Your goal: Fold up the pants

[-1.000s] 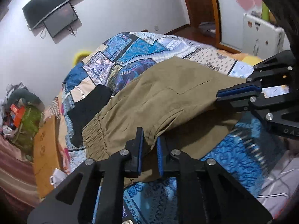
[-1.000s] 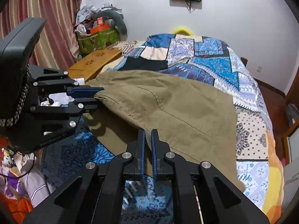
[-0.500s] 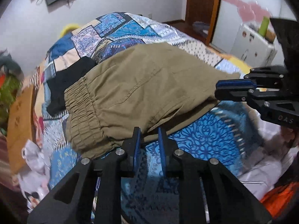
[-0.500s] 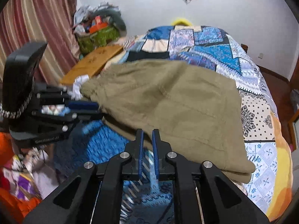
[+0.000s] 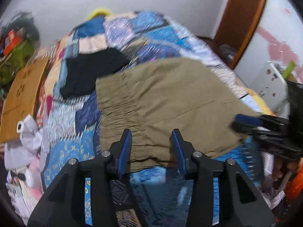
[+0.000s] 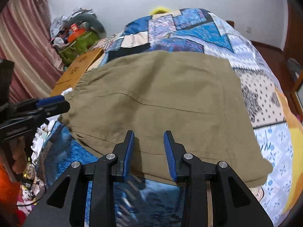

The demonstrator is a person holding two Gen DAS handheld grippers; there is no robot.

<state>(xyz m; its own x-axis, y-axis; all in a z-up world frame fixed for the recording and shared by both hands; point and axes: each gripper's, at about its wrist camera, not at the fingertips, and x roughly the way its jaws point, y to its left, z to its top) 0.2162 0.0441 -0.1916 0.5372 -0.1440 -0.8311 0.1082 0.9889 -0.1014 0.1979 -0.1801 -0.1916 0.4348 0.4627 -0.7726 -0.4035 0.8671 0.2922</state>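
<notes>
The olive pants [image 6: 159, 98] lie folded flat on the patchwork bed [image 6: 265, 102], their lower edge along the bed's near edge. The left tongs [image 5: 151, 147] are spreading over the gathered waistband end, nothing pinched between the blue pads (the cloth lies under them). The right tongs [image 6: 149, 149] are likewise opening above the near hem, clear of it. A black garment [image 5: 90, 71] lies beyond the waistband.
</notes>
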